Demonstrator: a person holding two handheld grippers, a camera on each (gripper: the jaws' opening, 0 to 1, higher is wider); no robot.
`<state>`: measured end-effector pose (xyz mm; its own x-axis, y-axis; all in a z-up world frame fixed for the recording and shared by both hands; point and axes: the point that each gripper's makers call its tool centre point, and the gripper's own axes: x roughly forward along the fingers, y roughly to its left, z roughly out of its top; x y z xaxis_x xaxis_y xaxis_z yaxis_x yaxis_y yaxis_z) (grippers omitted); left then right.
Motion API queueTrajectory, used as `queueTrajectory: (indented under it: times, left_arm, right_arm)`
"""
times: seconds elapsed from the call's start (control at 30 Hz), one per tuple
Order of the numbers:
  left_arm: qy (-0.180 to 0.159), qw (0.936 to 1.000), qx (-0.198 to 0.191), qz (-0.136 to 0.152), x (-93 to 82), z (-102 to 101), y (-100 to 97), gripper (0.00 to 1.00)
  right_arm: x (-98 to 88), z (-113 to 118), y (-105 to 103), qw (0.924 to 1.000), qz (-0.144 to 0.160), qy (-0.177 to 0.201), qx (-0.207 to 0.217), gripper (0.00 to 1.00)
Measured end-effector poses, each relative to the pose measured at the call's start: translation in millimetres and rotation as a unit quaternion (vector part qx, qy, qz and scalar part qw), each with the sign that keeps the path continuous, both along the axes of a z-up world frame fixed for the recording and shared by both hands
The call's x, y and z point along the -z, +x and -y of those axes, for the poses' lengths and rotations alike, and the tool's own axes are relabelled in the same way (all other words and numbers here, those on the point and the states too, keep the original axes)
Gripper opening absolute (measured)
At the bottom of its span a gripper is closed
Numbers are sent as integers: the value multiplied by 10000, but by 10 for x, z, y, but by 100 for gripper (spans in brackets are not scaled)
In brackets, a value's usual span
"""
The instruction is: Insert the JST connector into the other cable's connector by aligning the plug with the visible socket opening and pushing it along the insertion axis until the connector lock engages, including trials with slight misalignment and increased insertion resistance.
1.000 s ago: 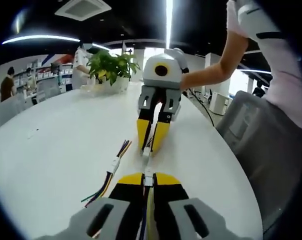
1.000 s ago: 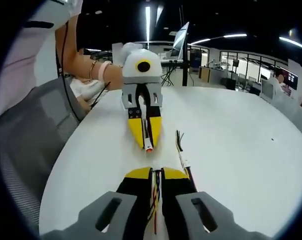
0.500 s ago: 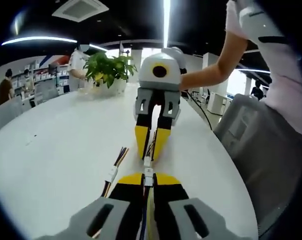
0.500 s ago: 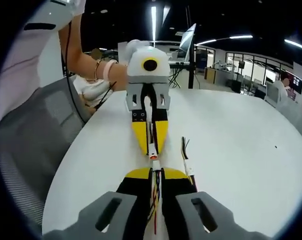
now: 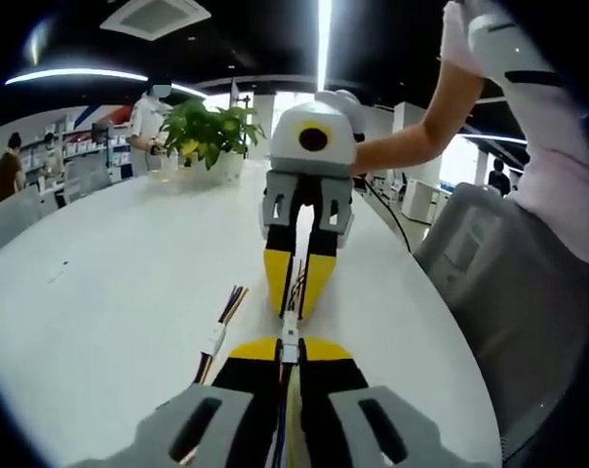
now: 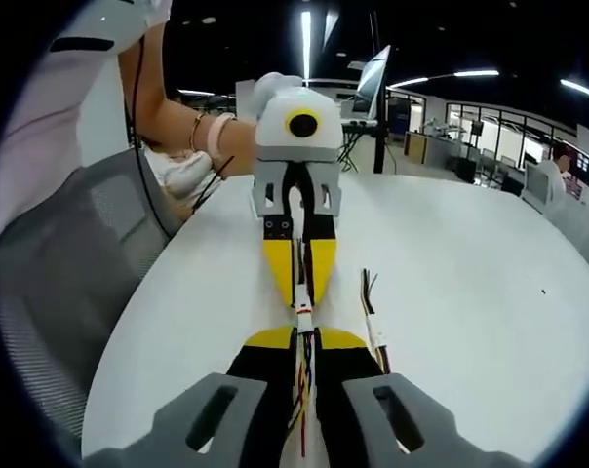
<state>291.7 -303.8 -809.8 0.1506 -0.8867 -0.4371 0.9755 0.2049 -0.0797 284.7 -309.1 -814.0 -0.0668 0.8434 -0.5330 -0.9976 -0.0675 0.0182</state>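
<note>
Over the white table [image 5: 109, 283], the two grippers face each other tip to tip. In the left gripper view, the left gripper [image 5: 290, 346] has its jaws closed on a white connector [image 5: 290, 334] that juts from between its yellow tips. The right gripper [image 5: 296, 302] opposite is likewise closed on its own cable, its connector [image 5: 290, 317] now touching the first. A second ago a clear gap lay between the two connectors; half a second ago it had narrowed, and now it is gone. Whether the lock has caught cannot be told.

In the right gripper view the same closing shows: the left gripper [image 6: 300, 297] has drawn nearer and its red-tipped connector [image 6: 302, 317] meets the right gripper [image 6: 305, 336]. A spare cable [image 5: 216, 336] lies just beside the grippers on the table.
</note>
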Motion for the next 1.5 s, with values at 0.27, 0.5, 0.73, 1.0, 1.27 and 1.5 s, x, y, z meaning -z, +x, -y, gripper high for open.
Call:
queueTrajectory:
  times: [0.27, 0.5, 0.73, 1.0, 1.27, 1.5]
  left_arm:
    - [139, 9998, 67, 84, 8, 0, -16, 0]
    - [90, 9996, 168, 194, -23, 28, -9, 0]
    - [-39, 9999, 138, 20, -49, 62, -17, 0]
    - [14, 9997, 173, 166, -43, 91, -16, 0]
    - [20, 9997, 189, 131, -13, 96, -19, 0]
    - [36, 9996, 243, 152, 1, 99, 3, 0]
  right_arm:
    - [14, -26, -10, 10000, -49, 19, -16, 3]
    - [-4, -54, -11, 9999, -63, 90, -42, 3]
    - [-31, -43, -20, 9997, -190, 141, 7, 2]
    - [-22, -16, -10, 9995, -257, 136, 76, 2]
    - [9, -4, -10, 9994, -313, 112, 104, 1]
    - [22, 1, 12, 9993, -308, 104, 172, 1]
